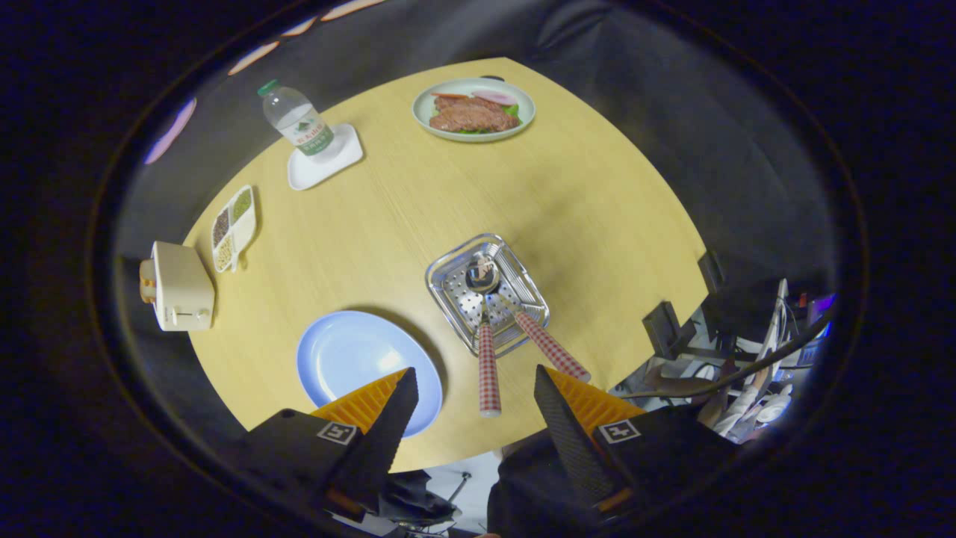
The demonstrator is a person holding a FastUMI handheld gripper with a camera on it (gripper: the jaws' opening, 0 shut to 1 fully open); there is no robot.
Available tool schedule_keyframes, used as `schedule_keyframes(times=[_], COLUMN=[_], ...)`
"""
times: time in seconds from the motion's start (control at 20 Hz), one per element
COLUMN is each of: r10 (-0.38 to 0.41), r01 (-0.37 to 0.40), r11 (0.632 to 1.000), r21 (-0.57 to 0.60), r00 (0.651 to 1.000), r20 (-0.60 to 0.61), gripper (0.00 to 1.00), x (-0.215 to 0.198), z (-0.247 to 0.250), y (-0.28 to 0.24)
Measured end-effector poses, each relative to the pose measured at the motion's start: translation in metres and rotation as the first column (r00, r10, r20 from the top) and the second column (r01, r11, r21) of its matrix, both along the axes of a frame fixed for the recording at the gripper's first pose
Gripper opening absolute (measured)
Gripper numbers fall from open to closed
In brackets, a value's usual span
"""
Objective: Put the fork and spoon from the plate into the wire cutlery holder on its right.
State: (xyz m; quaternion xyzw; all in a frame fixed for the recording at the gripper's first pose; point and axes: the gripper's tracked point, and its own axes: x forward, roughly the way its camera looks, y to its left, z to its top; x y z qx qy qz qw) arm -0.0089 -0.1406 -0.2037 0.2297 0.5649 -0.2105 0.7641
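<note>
Riding the gripper (pixel 476 388), the fisheye camera looks steeply down from high above the wooden table (pixel 418 209), fingers apart.

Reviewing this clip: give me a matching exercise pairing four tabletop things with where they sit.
Things:
1. spoon
2. water bottle
3. blue plate
4. toaster

Places:
A. on a white coaster
B. bowl end down in the wire cutlery holder
C. beside the divided dish of grains
D. bare, just ahead of the open gripper

Pairs: 1-B, 2-A, 3-D, 4-C
</note>
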Motion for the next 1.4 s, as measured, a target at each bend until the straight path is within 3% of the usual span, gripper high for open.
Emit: schedule_keyframes(times=[0.25, 0.4, 0.6, 0.85, 1.05, 1.25, 1.4], r10=[0.081, 0.137, 0.236, 0.309, 0.381, 0.369, 0.344], r01=[-0.048, -0.051, -0.038, 0.027, 0.128, 0.228, 0.296], r11=[0.989, 0.974, 0.939, 0.916, 0.869, 0.861, 0.852], r21=[-0.138, -0.221, -0.343, -0.399, -0.477, -0.455, -0.431], r00=[0.967, 0.91, 0.796, 0.585, 0.441, 0.335, 0.303], r20=[0.24, 0.392, 0.557, 0.75, 0.813, 0.867, 0.889], gripper=[1.0, 1.0, 1.0, 0.99, 0.99, 0.99, 0.99], x=[0.018, 0.032, 0.048, 0.055, 0.043, 0.018, 0.0], z=[0.019, 0.036, 0.063, 0.123, 0.171, 0.2, 0.205], y=[-0.01, -0.012, -0.011, 0.009, 0.0, 0.015, 0.019])
